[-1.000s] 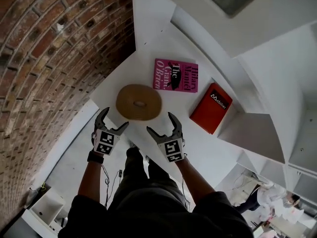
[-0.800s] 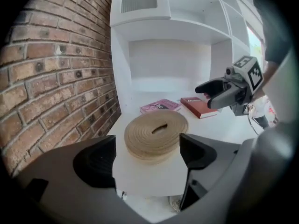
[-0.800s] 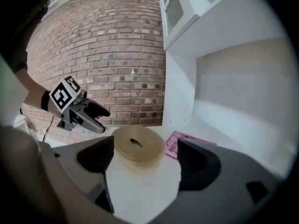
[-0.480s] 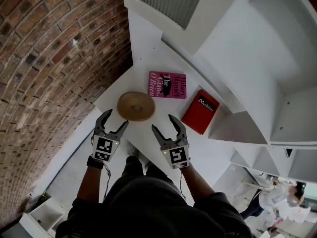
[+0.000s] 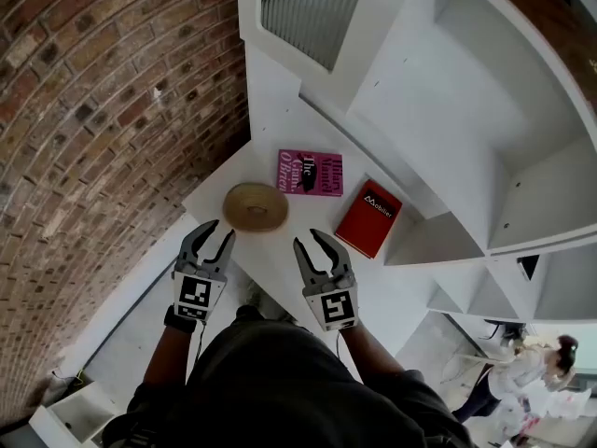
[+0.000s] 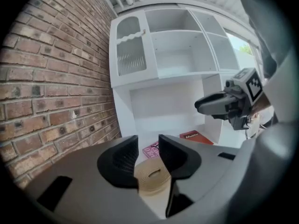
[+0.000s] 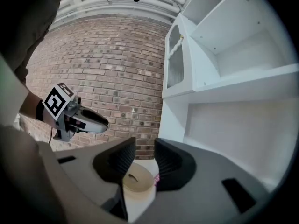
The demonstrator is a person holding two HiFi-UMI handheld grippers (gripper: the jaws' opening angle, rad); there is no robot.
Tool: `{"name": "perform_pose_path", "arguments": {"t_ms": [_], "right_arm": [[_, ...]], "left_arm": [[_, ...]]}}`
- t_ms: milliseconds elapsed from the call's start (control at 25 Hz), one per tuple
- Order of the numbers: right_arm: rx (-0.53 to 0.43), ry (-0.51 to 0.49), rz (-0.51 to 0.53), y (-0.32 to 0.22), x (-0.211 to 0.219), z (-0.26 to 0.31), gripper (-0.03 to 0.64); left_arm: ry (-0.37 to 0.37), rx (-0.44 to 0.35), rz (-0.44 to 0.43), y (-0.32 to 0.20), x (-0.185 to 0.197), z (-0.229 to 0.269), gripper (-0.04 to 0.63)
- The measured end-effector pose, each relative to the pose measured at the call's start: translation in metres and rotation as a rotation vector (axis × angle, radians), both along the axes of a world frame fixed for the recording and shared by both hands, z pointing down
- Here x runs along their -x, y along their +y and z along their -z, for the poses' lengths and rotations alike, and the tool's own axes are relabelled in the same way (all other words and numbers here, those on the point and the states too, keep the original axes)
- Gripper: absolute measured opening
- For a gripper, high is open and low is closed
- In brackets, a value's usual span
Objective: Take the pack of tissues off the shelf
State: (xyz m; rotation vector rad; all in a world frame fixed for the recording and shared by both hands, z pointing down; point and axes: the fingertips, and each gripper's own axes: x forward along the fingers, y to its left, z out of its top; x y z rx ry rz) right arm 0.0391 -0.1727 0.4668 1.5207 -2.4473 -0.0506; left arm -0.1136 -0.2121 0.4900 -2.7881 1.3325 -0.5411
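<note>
No pack of tissues shows in any view. My left gripper (image 5: 216, 233) and right gripper (image 5: 310, 243) hover side by side at the near edge of the white shelf counter (image 5: 280, 250). Both are closing, with a narrow gap still between the jaws and nothing in it. In the left gripper view the jaws (image 6: 148, 146) frame a tan round disc with a centre hole (image 6: 152, 176) lying beyond them. The right gripper view (image 7: 145, 150) looks over the same disc (image 7: 137, 178). The upper shelf compartments (image 5: 438, 110) that I see are bare white.
On the counter lie the tan disc (image 5: 255, 206), a pink book (image 5: 310, 172) and a red book (image 5: 369, 217). A brick wall (image 5: 103, 110) stands at the left. A ribbed-glass cabinet door (image 5: 298, 7) is above. A person (image 5: 550, 371) stands at the lower right.
Both grippers' jaws have narrowed from wide open to a small gap. The head view has tilted up, showing more of the upper shelves; the grippers sit a little lower in the picture.
</note>
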Motion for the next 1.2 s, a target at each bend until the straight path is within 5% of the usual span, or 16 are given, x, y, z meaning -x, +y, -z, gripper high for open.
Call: {"name": "perform_pose_path", "arguments": {"t_ms": [280,440,1200], "right_arm": [[-0.035,-0.02,-0.016,0.017,-0.005,0.021,0.046],[-0.037,-0.024,-0.019,0.021,-0.007,0.024,0.005],[-0.024,-0.025,0.005,0.023,-0.005,0.021,0.002]], "left_arm": [[0.055,-0.041,0.021,0.022,-0.001,0.023,0.002],[0.064,-0.048,0.015,0.03,-0.005,0.027,0.0],[0.061,-0.05,0.017,0.035,-0.007,0.028,0.0]]}}
